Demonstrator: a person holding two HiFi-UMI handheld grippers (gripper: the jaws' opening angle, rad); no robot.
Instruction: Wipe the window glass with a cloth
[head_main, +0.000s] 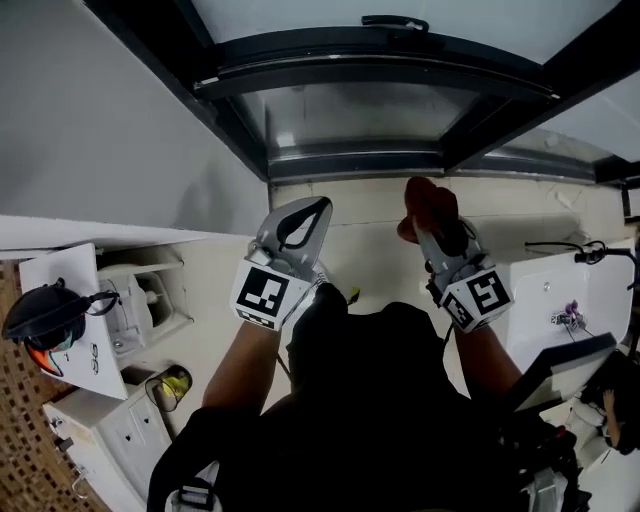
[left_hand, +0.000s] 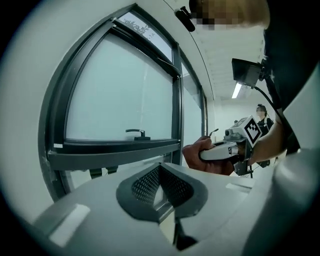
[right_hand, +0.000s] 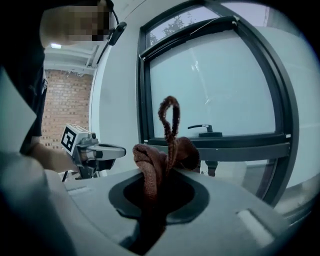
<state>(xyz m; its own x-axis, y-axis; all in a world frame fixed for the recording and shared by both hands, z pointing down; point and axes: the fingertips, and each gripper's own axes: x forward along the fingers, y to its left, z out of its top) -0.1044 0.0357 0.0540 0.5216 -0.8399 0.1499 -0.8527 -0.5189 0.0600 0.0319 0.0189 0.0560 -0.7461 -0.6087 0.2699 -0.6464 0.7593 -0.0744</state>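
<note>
A reddish-brown cloth (head_main: 428, 198) is bunched in my right gripper (head_main: 430, 222), which is shut on it; a loop of the cloth (right_hand: 169, 122) sticks up above the jaws (right_hand: 161, 167). My left gripper (head_main: 318, 208) is beside it at the same height, its mesh pads (left_hand: 150, 184) together with nothing between them. Both point at the dark-framed window a short way ahead. Its frosted glass (left_hand: 120, 95) and black handle (left_hand: 136, 132) fill the left gripper view; the right gripper view shows the same glass (right_hand: 215, 85) and handle (right_hand: 202, 128). The cloth is apart from the glass.
A grey wall (head_main: 110, 120) runs left of the window. A white cabinet (head_main: 110, 320) with a black rounded object (head_main: 40, 312) stands at the left, and a white unit (head_main: 560, 290) at the right. A brick wall (right_hand: 65, 100) lies behind.
</note>
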